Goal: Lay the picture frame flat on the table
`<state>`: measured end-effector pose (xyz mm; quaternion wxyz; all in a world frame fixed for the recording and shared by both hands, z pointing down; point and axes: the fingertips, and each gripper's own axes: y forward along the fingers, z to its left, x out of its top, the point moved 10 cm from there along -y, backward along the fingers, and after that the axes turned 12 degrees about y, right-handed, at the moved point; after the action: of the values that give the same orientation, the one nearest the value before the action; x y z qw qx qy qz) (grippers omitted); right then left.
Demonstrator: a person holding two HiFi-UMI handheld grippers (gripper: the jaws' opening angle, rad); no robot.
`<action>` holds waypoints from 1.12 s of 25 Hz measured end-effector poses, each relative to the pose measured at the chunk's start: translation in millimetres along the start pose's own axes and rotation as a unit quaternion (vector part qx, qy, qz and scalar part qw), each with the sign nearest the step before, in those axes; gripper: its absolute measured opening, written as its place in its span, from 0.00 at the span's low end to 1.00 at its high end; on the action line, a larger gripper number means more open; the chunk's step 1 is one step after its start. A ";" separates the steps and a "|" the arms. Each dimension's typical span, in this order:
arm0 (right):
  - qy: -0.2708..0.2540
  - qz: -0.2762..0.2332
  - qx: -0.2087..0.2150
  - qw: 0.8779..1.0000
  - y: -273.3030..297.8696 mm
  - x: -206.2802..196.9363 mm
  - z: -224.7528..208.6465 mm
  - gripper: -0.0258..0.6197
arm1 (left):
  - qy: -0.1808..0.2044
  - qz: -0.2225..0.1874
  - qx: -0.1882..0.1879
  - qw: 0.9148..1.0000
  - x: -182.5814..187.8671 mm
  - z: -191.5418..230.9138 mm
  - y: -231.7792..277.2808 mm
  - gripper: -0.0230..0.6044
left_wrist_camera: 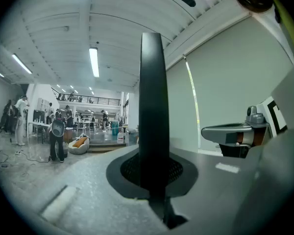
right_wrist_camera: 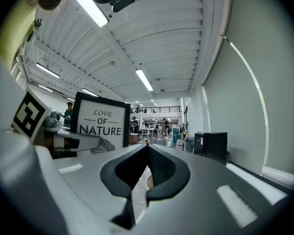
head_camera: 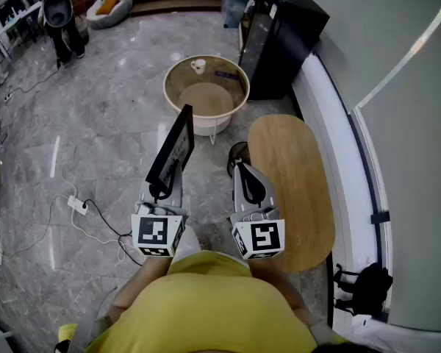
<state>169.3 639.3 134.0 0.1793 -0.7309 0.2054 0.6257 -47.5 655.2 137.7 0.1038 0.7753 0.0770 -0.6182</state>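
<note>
Polished grey stone floor [head_camera: 95, 145] (a white power strip [head_camera: 77, 204] lies on it). An oval wooden table [head_camera: 294, 190] runs along the pale right wall [head_camera: 411, 160], with a black cabinet [head_camera: 283, 35] beyond it and a round side table [head_camera: 206, 87] nearby. Tube lights [left_wrist_camera: 94, 61] line the white ceiling [left_wrist_camera: 63, 28].

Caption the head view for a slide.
Left gripper holds a black picture frame upright beside the wooden table; right gripper shut, empty.

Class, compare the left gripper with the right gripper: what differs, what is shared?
The left gripper clamps the picture frame upright; the right gripper is shut on nothing. The left hangs over the floor, the right by the wooden table. Both carry marker cubes.
</note>
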 end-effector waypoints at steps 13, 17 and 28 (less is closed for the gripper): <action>0.015 0.004 -0.011 1.000 71.8 -15.2 -21.3 0.04 | -0.014 0.010 -0.015 1.000 -20.3 33.0 65.4 0.05; 0.012 0.005 -0.018 1.000 127.7 -17.1 -27.8 0.04 | -0.008 0.003 -0.021 1.000 -26.8 69.9 109.6 0.05; 0.001 0.008 -0.057 0.998 266.9 -13.7 -46.5 0.04 | -0.007 -0.001 -0.062 0.998 -41.3 163.2 232.8 0.05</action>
<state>66.6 389.0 153.3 0.1323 -0.7391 0.1749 0.6369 -152.9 388.7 158.3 0.1514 0.7633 0.1151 -0.6174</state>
